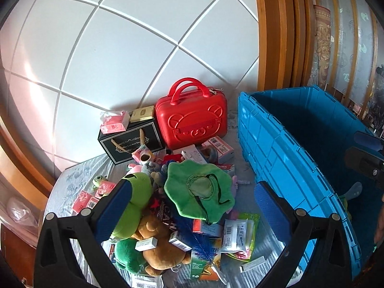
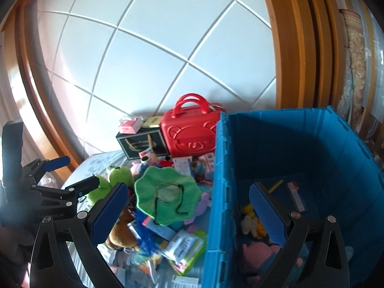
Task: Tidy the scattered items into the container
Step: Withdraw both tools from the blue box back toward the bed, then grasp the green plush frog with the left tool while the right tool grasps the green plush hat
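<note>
A pile of scattered items lies on the bed: a green frilled hat point(image 1: 200, 188) point(image 2: 166, 193), a green frog plush point(image 1: 134, 204), a brown bear plush point(image 1: 158, 244), and several small medicine boxes and packets point(image 1: 236, 235). The blue crate point(image 1: 288, 158) point(image 2: 300, 158) stands to the right and holds a pink plush point(image 2: 261, 252), a yellow toy point(image 2: 252, 223) and small packets. My left gripper point(image 1: 192, 206) is open and empty above the pile. My right gripper point(image 2: 189, 206) is open and empty, straddling the crate's left wall. The left gripper also shows in the right wrist view point(image 2: 72, 175).
A red bear-face case point(image 1: 192, 117) point(image 2: 189, 129), a black gift box point(image 1: 130, 141) and a pink tissue pack point(image 1: 114, 118) stand at the back by the white padded headboard point(image 1: 120, 48). A wooden frame point(image 1: 276, 36) rises behind the crate.
</note>
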{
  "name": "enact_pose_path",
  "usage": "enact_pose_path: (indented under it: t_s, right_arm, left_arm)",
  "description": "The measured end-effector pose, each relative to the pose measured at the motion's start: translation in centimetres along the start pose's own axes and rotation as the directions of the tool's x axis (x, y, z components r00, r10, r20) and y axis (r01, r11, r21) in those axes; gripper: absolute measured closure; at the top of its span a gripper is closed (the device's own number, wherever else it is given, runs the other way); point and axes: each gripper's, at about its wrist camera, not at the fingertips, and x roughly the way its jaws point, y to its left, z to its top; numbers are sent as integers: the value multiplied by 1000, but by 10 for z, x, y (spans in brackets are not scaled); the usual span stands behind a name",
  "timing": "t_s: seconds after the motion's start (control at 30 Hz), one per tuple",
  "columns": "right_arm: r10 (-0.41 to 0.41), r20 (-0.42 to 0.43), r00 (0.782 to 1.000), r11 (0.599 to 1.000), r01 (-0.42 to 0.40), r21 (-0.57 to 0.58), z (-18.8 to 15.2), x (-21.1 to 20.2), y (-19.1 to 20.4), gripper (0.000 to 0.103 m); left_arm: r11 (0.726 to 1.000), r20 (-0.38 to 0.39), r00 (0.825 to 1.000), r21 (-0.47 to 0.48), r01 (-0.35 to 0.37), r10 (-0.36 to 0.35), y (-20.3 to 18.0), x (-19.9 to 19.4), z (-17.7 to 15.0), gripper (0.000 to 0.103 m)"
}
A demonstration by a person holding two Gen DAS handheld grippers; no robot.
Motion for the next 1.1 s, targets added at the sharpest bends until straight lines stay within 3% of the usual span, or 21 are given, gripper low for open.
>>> enact_pose_path:
  t_s: [0.63,1.1]
  right_arm:
    - [61,-88,994,995,-68,-73,-18,57,87,1]
    - [10,-183,983,989,-36,-141,-48,129,126,1]
  left_arm:
    - [990,-86,992,-97,-97,89,102,10,-54,0]
    - [983,-157,981,-119,-137,117,161,48,-91,0]
